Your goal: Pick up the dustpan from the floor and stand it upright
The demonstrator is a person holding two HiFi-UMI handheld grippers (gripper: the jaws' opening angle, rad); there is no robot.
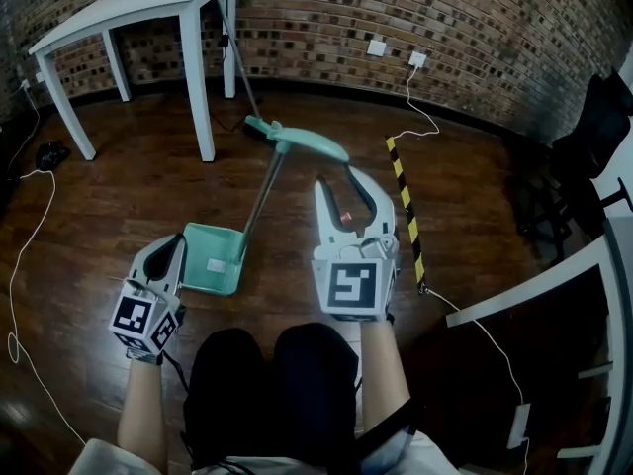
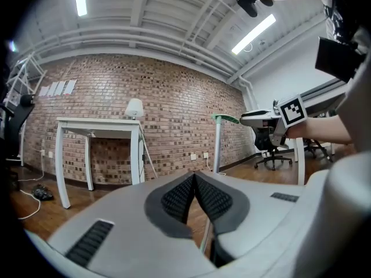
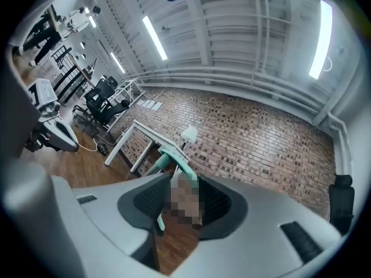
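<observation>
The teal dustpan [image 1: 213, 258] stands with its pan on the wooden floor. Its metal pole [image 1: 265, 191] rises to a teal grip [image 1: 307, 144]. In the left gripper view the pole [image 2: 217, 146] stands vertical in front of the brick wall. My left gripper [image 1: 178, 243] hangs beside the pan's left corner. Its jaws are shut tip to tip [image 2: 194, 177] with nothing seen between them. My right gripper [image 1: 346, 181] stands open just right of the pole, below the grip, touching nothing. In the right gripper view the teal grip [image 3: 174, 158] shows beyond the open jaws [image 3: 185, 181].
A white table [image 1: 138, 8] stands at the back left with a thin stick [image 1: 242, 67] leaning by it. Yellow-black tape [image 1: 406, 206] runs along the floor to the right. Cables [image 1: 30, 255] trail at the left. An office chair [image 1: 584, 127] and a white desk [image 1: 534, 290] stand at the right.
</observation>
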